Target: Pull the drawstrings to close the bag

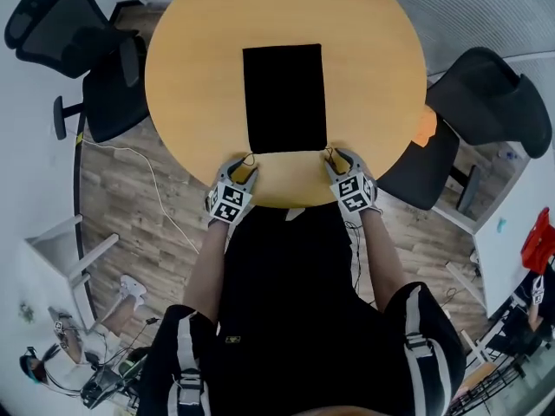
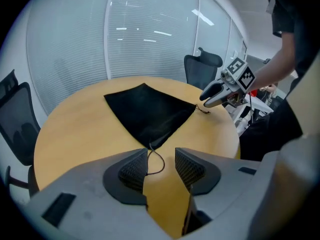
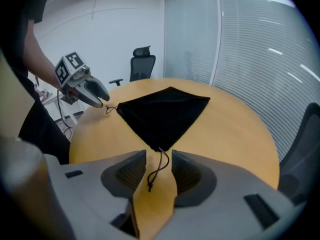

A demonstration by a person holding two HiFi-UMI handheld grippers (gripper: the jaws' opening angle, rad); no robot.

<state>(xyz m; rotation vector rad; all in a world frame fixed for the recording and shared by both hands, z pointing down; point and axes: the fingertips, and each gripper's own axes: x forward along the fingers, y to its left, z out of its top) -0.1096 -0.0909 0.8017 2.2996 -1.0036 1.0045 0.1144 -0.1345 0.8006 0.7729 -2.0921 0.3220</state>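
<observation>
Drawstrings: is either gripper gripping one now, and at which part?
Neither is held. Left gripper is open around the left drawstring; right gripper open around the right drawstring, pads not pressing.

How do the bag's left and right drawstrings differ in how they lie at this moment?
The left drawstring curls in a loop beside one pad of the left tool; the right drawstring runs nearly straight down the gap of the right tool. The right drawstring shows a knotted end; the left drawstring's end vanishes at the pad. Both leave a near corner of the black bag and lie between open jaws, unclamped.
</observation>
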